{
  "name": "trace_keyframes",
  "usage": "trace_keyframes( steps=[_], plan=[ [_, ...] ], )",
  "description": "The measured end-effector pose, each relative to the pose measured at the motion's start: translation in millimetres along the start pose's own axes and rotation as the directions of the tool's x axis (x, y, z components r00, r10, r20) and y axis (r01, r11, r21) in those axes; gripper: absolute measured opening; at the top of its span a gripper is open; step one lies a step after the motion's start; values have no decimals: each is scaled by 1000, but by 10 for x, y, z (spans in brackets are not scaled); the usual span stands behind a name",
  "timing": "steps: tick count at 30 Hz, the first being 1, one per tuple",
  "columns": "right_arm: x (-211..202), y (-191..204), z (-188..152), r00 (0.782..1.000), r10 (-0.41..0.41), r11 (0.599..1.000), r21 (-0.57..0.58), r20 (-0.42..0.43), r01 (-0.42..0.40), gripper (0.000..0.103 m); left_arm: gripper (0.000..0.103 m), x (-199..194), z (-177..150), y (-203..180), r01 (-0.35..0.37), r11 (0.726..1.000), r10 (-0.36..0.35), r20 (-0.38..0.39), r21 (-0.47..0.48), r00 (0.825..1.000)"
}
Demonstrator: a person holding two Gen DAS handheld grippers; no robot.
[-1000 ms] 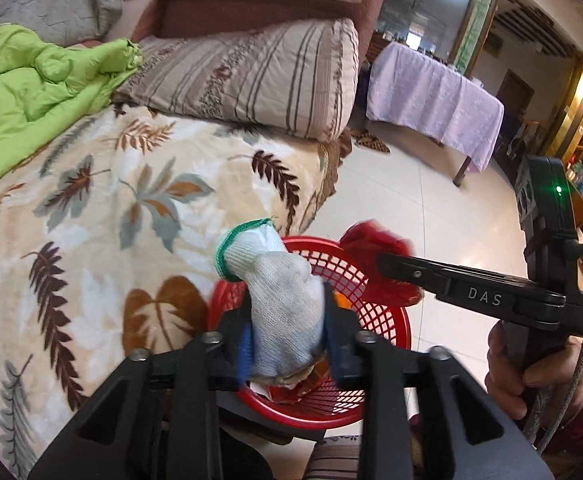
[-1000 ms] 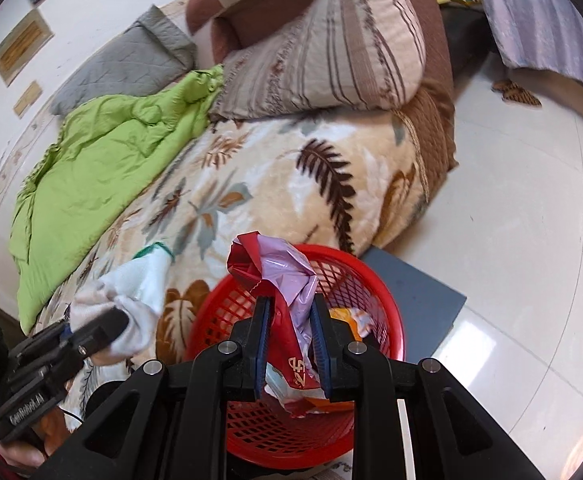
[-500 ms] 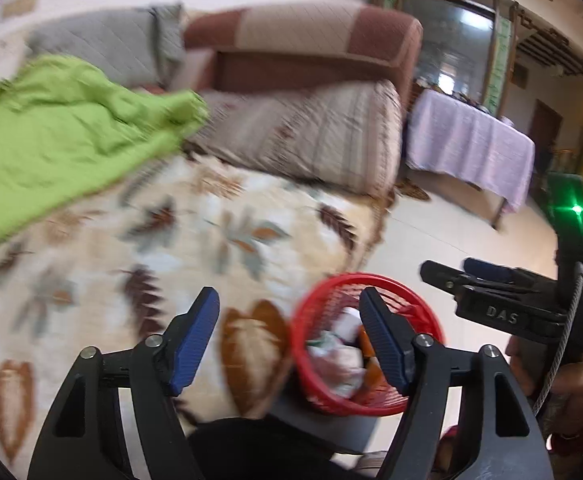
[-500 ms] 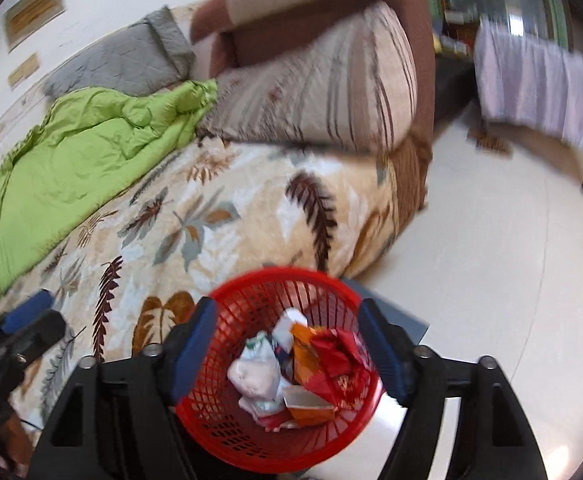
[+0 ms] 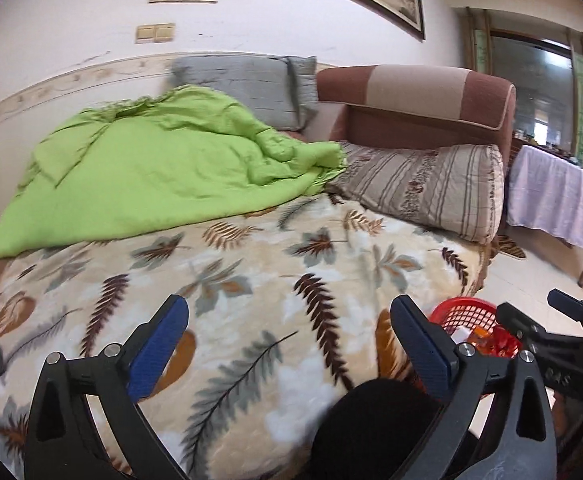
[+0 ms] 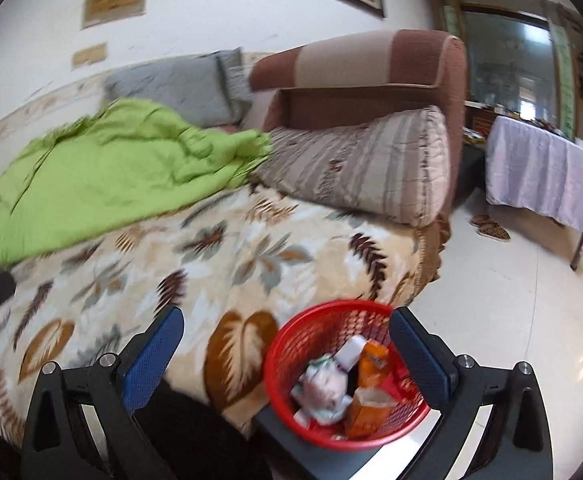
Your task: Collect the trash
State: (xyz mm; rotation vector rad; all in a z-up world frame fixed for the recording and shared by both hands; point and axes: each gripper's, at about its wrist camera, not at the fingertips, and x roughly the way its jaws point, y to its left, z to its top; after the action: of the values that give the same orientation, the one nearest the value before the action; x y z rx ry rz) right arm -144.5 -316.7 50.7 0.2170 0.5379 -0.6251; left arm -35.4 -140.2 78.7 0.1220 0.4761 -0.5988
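A red mesh basket (image 6: 283,364) stands on a dark stool beside the bed and holds several pieces of trash (image 6: 331,388), white and orange wrappers among them. My right gripper (image 6: 287,348) is open and empty, above and just left of the basket. My left gripper (image 5: 289,336) is open and empty over the leaf-patterned blanket (image 5: 251,280). The basket's rim (image 5: 467,312) shows at the lower right of the left wrist view, partly behind my right gripper's body (image 5: 563,344).
A green quilt (image 5: 151,176) lies at the back left of the bed. A striped pillow (image 5: 423,188) and a brown sofa arm (image 5: 419,100) lie behind it. A table with a purple cloth (image 6: 543,176) stands on the tiled floor at the right, slippers (image 6: 489,226) beside it.
Both grippers opened and let the glove and the red wrapper fall into the basket. Both then rose and swung left, away from the basket, toward the bed.
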Motion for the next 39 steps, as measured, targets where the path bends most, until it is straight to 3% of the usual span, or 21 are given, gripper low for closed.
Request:
trace_keyframes(
  steps=[7,14,18,25,39],
  plan=[
    [-160,62,-113,1000,18,1000,2,19,-18,103,103,-104,-197,-130,-61,994,61,3,94,998],
    [-172,-18,-163,1000,-1,999,35,2,1,103,103,-167,-198,-241,-27,991,21,46,128,999],
    [-192,-26,-166,1000,17,999,35,19,-18,103,103,-107,-217,-277,-96,982,89,45,161,995],
    [-143,-28,-167,999,40,999,33,13,-40,103,103,-27,-252,-315,-116,977,114,20,179,993],
    [-166,-136,-208,1000,24,997,70,13,-25,103,103,54,-307,-524,-30,972,40,-38,231,998]
  ],
)
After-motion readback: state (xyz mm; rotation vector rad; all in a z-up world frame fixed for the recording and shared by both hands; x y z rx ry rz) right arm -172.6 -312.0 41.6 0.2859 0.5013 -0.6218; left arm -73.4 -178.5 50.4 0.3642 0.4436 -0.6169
